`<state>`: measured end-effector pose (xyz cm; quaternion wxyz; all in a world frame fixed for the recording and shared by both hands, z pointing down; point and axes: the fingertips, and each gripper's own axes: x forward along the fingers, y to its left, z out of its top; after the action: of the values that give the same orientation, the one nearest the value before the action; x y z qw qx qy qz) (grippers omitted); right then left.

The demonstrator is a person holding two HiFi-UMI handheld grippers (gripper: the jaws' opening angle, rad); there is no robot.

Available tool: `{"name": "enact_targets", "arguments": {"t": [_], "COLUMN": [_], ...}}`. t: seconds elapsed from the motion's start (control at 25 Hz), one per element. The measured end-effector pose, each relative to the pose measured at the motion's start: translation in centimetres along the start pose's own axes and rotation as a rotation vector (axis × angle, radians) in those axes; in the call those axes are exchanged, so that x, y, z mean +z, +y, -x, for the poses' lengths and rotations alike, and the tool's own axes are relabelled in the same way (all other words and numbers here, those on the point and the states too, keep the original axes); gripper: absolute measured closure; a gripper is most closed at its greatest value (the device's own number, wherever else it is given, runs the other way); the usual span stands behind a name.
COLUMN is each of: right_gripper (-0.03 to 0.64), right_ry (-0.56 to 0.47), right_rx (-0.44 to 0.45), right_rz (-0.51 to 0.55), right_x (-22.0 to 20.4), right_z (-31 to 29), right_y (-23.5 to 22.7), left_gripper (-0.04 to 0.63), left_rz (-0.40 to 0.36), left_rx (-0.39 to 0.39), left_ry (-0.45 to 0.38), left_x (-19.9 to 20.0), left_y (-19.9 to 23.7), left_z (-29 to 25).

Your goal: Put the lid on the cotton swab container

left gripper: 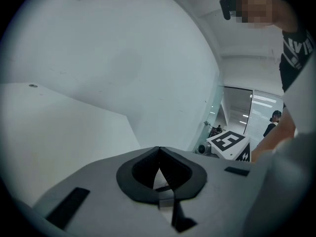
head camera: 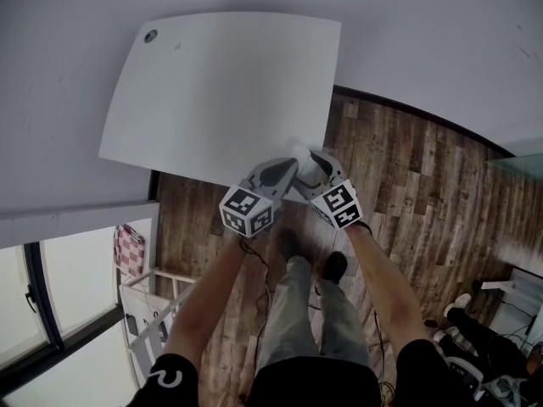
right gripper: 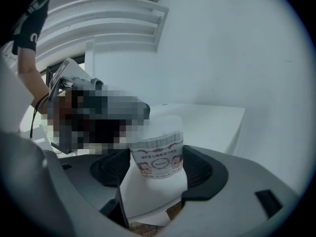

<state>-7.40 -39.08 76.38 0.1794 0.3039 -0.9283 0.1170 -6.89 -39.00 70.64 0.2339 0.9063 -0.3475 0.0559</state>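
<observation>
The cotton swab container [right gripper: 158, 157], a white tub with a printed label band and a frosted top, stands upright between the pads of my right gripper [right gripper: 159, 164], which is shut on it. In the head view the container [head camera: 301, 153] is a small white shape over the near right corner of the white table [head camera: 221, 91], between my right gripper [head camera: 309, 163] and my left gripper [head camera: 292, 168]. The left gripper [left gripper: 158, 150] has its jaws closed tip to tip with nothing seen between them. Its tip is close beside the container's top; I cannot tell whether it touches.
The table's near edge and right edge run just under the grippers, with dark wooden floor [head camera: 424, 185] beyond. A white rack [head camera: 153, 303] and a checked cloth [head camera: 129, 248] are at lower left. Another person's feet [head camera: 462, 308] are at lower right.
</observation>
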Motion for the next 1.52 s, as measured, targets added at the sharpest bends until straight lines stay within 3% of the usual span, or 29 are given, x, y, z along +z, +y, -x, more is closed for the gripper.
{"name": "enact_targets", "arguments": {"t": [0.4, 0.76, 1.0, 1.24, 1.52], "right_gripper": [0.269, 0.27, 0.28, 0.281, 0.358], "right_ry": [-0.005, 0.003, 0.023, 0.009, -0.022], "right_rx": [0.01, 0.003, -0.006, -0.038, -0.113], "right_rz": [-0.004, -0.006, -0.009, -0.015, -0.025], "right_x": [-0.2, -0.3, -0.3, 0.9, 4.2], "right_z": [0.1, 0.0, 1.1, 5.2, 11.3], "right_y": [-0.3, -0.2, -0.3, -1.0, -1.5], "left_gripper": [0.571, 0.571, 0.571, 0.571, 0.571], "left_rz": [-0.067, -0.15, -0.107, -0.028, 0.005], "left_rx": [-0.015, 0.01, 0.023, 0.108, 0.184], "left_ry": [-0.008, 0.037, 0.022, -0.037, -0.062], "left_x": [-0.1, -0.5, -0.5, 0.7, 2.4], "left_y": [-0.3, -0.5, -0.2, 0.3, -2.0], "left_z": [-0.3, -0.3, -0.3, 1.7, 5.1]}}
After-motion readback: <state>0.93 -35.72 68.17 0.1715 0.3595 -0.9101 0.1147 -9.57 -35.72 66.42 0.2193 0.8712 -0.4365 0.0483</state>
